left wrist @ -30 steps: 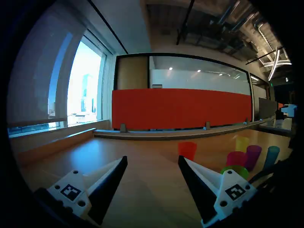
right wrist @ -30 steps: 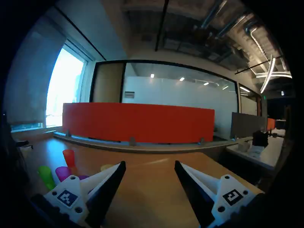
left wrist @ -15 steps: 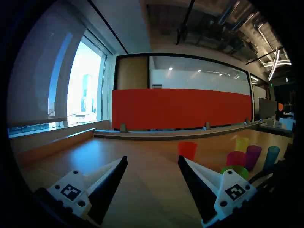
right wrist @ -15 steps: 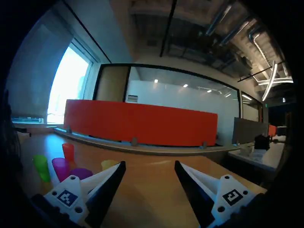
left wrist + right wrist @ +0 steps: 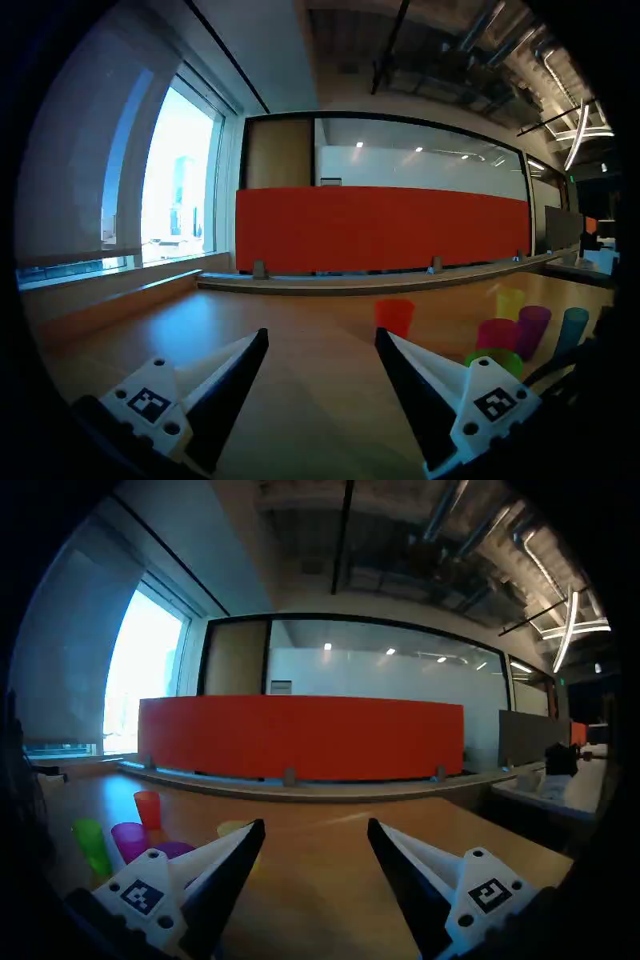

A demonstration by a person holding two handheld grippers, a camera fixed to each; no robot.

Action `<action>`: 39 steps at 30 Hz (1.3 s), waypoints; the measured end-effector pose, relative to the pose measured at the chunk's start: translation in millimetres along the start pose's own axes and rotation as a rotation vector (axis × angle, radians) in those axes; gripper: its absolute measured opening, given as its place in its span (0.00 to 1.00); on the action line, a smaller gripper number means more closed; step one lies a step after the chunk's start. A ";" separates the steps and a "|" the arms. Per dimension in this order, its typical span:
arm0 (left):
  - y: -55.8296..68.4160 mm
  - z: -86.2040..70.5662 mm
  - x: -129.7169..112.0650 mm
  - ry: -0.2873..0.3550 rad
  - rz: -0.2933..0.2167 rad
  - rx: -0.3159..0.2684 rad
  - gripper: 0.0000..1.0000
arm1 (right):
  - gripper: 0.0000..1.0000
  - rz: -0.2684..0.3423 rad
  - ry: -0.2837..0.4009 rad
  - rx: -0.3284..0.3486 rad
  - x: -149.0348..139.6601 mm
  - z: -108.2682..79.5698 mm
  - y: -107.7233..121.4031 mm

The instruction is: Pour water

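As cups (image 5: 498, 332) stand nearby, left gripper (image 5: 320, 333) agape, empty, right gripper (image 5: 315, 823) likewise.

Glossy wooden table (image 5: 320, 376), translucent plastic cups (image 5: 528, 328)

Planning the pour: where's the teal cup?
The teal cup stands far right in the left gripper view, just right of the purple cup.

In my left gripper view, the plastic cups (image 5: 534, 324) stand on the table (image 5: 320, 384) before the divider panel (image 5: 382, 228), toward its right end. The window (image 5: 180, 192) lies left of the panel, and the glass wall (image 5: 416, 160) is behind it.
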State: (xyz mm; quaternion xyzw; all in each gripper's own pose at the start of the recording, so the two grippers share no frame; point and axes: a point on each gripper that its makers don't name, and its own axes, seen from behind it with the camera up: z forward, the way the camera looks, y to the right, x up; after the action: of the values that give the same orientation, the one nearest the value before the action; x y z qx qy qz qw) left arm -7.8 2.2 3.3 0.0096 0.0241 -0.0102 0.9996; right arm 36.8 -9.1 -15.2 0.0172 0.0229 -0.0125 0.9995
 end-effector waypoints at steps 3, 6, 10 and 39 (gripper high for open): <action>0.0 0.0 -0.4 0.000 0.000 0.000 0.99 | 1.00 0.008 0.005 0.004 -0.7 2.1 -0.9; 0.2 -0.1 -0.3 0.000 0.000 0.000 0.99 | 1.00 0.023 0.006 0.006 -5.4 4.9 -1.6; 0.2 -0.1 -0.1 0.000 0.000 0.000 0.99 | 0.99 0.043 -0.008 0.004 -17.6 7.6 -0.9; 0.2 0.7 -0.2 0.000 0.000 0.000 0.99 | 1.00 0.023 -0.043 -0.020 -36.9 13.8 5.2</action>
State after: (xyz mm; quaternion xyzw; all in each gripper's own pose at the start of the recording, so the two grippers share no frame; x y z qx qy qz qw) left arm -8.0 2.3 3.9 0.0095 0.0242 -0.0103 0.9996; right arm 0.7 -3.5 0.4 0.0070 0.0013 -0.0010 1.0000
